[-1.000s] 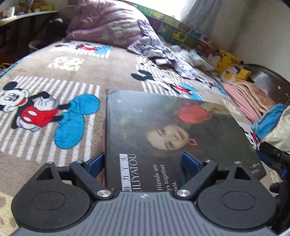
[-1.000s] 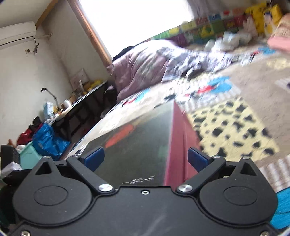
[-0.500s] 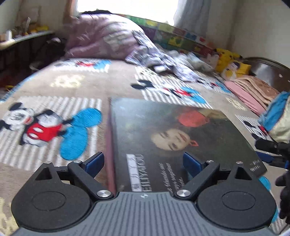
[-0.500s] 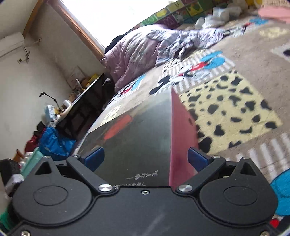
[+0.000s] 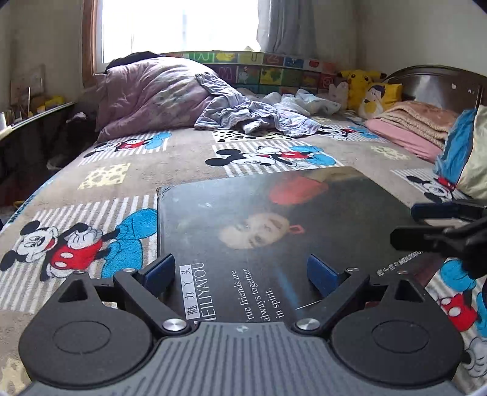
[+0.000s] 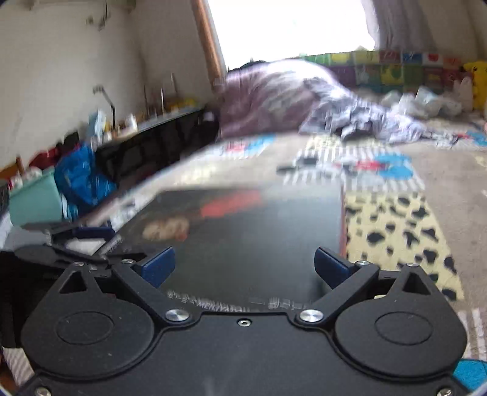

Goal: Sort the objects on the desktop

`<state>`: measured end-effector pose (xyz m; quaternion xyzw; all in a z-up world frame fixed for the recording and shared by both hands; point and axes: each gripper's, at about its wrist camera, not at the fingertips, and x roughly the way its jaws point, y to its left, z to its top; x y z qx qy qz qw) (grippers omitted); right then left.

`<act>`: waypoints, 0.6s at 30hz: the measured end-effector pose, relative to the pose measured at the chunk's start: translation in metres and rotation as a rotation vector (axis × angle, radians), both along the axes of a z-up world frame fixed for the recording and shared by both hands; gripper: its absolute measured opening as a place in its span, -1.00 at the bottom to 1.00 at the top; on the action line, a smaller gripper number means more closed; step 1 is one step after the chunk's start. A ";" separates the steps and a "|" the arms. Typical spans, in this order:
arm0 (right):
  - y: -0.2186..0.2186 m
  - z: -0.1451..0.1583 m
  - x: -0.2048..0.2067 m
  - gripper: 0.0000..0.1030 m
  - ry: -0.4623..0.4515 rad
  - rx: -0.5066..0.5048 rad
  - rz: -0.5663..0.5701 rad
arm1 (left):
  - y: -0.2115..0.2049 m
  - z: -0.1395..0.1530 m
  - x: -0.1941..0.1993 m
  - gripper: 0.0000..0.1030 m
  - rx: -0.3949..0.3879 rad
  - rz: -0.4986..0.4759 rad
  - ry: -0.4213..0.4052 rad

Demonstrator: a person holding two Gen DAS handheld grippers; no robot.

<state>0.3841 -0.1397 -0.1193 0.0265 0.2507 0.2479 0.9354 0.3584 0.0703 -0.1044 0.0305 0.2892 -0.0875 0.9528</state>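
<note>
Resting flat on blanket (image 5: 127, 170): box (image 5: 283, 231)

A cartoon-mouse blanket (image 5: 100, 182) covers the bed, with a pink duvet (image 5: 146, 94) heaped below the window (image 5: 179, 27) — rumpled clothes (image 5: 252, 117) just beside it. Yellow plush toys (image 5: 368, 88) sit against the headboard (image 5: 435, 82); a cluttered shelf (image 6: 152, 121) lines the wall.

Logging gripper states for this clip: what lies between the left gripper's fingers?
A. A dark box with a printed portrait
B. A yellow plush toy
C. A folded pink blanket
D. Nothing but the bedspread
A: the dark box with the portrait lies between the open left gripper fingers.
</note>
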 end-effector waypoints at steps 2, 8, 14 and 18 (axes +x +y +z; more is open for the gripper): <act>0.010 -0.002 0.001 0.99 -0.015 -0.091 0.019 | -0.001 0.000 0.001 0.83 0.000 0.007 0.012; -0.001 0.008 0.013 0.98 0.075 -0.037 0.016 | -0.008 0.000 -0.005 0.85 0.012 0.061 0.030; 0.002 0.011 -0.025 0.99 0.098 -0.097 0.023 | -0.018 0.006 -0.037 0.85 0.020 0.106 0.059; -0.005 0.006 -0.061 0.99 0.137 -0.065 -0.008 | -0.026 -0.002 -0.067 0.85 0.044 0.125 0.082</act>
